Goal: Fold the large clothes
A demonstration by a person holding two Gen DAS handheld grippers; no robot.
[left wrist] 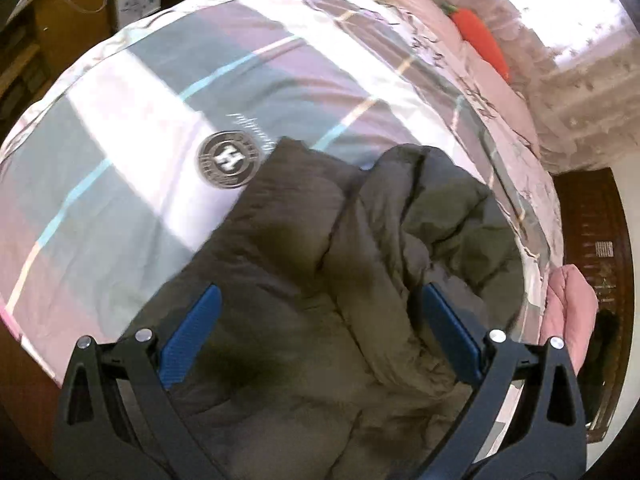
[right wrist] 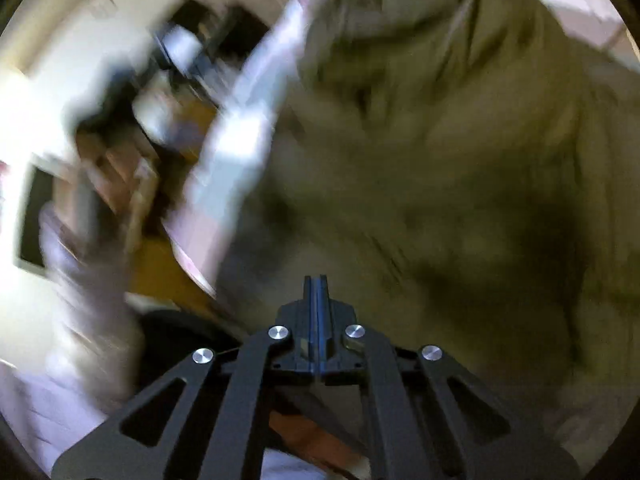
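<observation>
Olive jacket (left wrist: 320, 280) lies rumpled on plaid bedspread (left wrist: 140, 120).

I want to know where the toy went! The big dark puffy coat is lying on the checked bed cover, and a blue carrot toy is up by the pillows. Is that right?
Almost. The carrot toy is orange-red, not blue; the left wrist view shows it. The rest holds: the dark puffy coat lies on the checked bed cover.
</observation>
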